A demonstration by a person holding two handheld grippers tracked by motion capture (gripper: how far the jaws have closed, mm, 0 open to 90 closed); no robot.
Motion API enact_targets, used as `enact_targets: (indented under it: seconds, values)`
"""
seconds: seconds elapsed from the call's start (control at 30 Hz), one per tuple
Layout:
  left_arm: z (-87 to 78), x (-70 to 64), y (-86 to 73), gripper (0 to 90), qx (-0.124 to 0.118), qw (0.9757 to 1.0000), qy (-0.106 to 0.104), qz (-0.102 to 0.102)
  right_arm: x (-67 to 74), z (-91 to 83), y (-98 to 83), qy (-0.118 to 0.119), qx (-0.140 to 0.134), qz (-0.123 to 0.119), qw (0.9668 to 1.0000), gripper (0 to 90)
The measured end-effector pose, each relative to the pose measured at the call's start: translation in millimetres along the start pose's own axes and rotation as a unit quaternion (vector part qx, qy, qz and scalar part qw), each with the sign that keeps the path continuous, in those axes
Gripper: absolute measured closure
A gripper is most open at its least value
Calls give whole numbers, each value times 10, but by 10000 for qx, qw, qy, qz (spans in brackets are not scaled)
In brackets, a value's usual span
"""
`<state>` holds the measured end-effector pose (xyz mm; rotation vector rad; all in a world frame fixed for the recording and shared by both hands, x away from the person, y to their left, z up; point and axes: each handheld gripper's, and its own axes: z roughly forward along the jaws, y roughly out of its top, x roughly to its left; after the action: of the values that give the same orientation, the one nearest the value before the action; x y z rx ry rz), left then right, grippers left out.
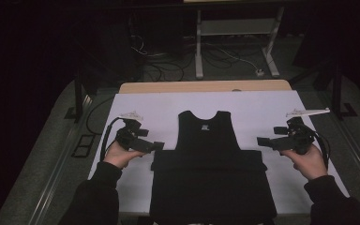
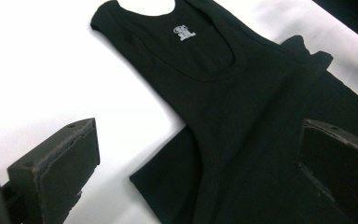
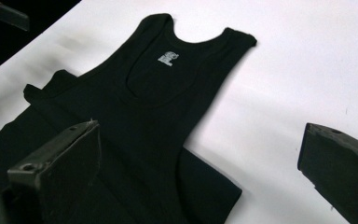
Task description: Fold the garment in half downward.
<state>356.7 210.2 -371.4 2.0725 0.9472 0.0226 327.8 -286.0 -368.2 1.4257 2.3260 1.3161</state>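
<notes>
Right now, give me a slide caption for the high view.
Two open grippers, left and right, flank a black tank top laid flat on a white table.

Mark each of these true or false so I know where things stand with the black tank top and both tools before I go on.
1. The black tank top lies on the white table cover. True.
2. The left tool is shut on the fabric. False: its jaws stand open, holding nothing.
3. The right tool is open. True.
4. The top's neck opening points toward the person. False: it points away.
5. A pale label shows inside the neck. True.
</notes>
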Motion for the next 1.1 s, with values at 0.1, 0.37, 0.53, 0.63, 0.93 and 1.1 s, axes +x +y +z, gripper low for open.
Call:
enact_targets:
  seconds: [0.1,0.37,0.53,0.63,0.93,1.1]
  values:
    - [2,6,52,0,-22,10000,-15,19,6,2,59,-13,1,-58,10000,0]
    - [34,11,163,0,60,9999,-103,50,20,17,208,-33,46,-164,9999,0]
    - [59,47,236,0,84,9999,-95,42,26,47,285,-25,56,-202,9998,0]
    - [77,58,274,0,91,9999,-105,47,26,71,328,-13,59,-221,9997,0]
    - [117,74,409,0,161,9997,-89,149,-10,182,442,-67,125,-226,9996,0]
    - [158,104,501,0,208,9996,-67,165,-34,231,522,-94,142,-244,9996,0]
